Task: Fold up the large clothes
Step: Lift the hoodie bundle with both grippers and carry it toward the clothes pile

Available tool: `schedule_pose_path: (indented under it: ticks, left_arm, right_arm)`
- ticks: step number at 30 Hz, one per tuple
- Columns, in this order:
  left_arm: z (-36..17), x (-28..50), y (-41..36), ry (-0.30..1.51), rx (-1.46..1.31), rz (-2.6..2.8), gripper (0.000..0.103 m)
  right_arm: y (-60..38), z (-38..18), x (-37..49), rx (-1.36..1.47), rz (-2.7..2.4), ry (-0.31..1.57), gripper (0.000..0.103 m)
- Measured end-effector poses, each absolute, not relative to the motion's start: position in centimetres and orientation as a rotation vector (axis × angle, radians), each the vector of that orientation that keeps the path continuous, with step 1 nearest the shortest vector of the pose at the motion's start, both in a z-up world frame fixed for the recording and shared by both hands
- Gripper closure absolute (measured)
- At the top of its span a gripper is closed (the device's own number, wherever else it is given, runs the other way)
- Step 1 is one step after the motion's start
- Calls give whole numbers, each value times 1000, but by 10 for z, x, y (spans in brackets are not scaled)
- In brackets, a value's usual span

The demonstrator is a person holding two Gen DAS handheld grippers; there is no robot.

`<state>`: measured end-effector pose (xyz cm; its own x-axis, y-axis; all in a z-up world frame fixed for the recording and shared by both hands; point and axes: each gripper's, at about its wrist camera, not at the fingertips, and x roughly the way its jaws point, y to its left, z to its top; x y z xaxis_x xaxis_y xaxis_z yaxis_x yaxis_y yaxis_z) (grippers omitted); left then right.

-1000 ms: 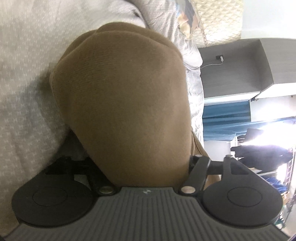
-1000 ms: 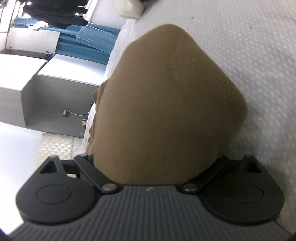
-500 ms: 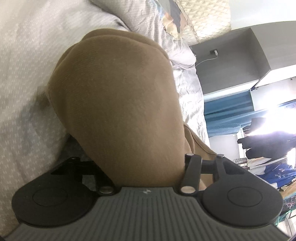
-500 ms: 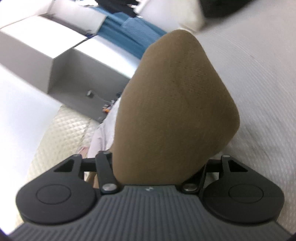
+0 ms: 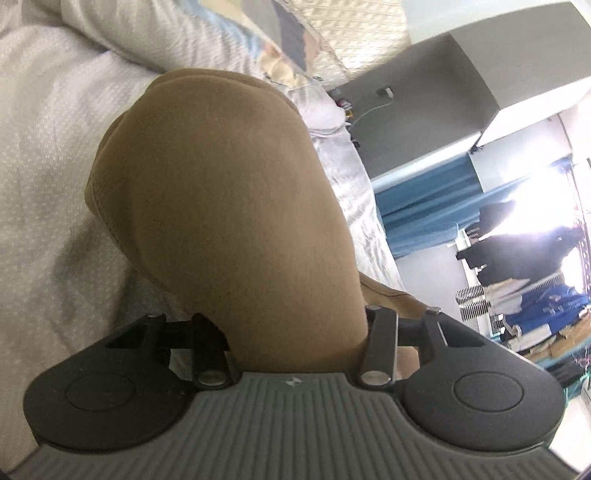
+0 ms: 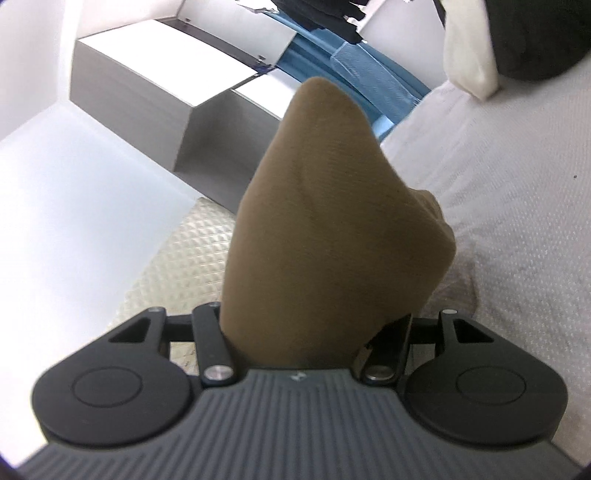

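Your left side has open room: pale bedding (image 5: 55, 177) spreads out to the left of the brown garment (image 5: 229, 206), with a rumpled quilt (image 5: 166, 33) along the top edge and a grey cabinet (image 5: 436, 92) beyond the bed's far edge. On the right-wrist view, the white bedcover (image 6: 509, 206) runs clear to the right of the cloth, while a quilted headboard (image 6: 173, 258) and the grey cabinet (image 6: 147, 107) close in on the left.

Your left gripper (image 5: 295, 332) is clenched on the brown garment; the fabric billows up from between its jaws and hides the fingertips. A rounded fold of it bulges toward the bedding, its lower left rim just above the sheet.

Your right gripper (image 6: 310, 332) is likewise clamped on the brown garment (image 6: 325, 229), which rises in a peaked fold straight ahead of the camera, covering the fingertips. Its right corner droops close to the bedcover.
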<state>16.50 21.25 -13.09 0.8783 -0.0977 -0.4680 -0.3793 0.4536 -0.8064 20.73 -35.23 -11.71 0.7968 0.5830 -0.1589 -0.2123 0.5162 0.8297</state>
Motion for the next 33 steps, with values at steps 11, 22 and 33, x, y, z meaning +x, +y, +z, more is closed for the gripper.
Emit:
schedule_pose_path:
  ticks: [11,22,33]
  left_arm:
    - [-78,130,165,497,-1053,56,54]
    - [4,149,98,471,-979,-90,54]
    - [98,253,-1,470,-913,-241,54]
  right_arm:
    - [-394,-66,155,923,490,354,45]
    - [-456,-24,112,932,449,235,45]
    - [-532,35,150,929,382,101,45]
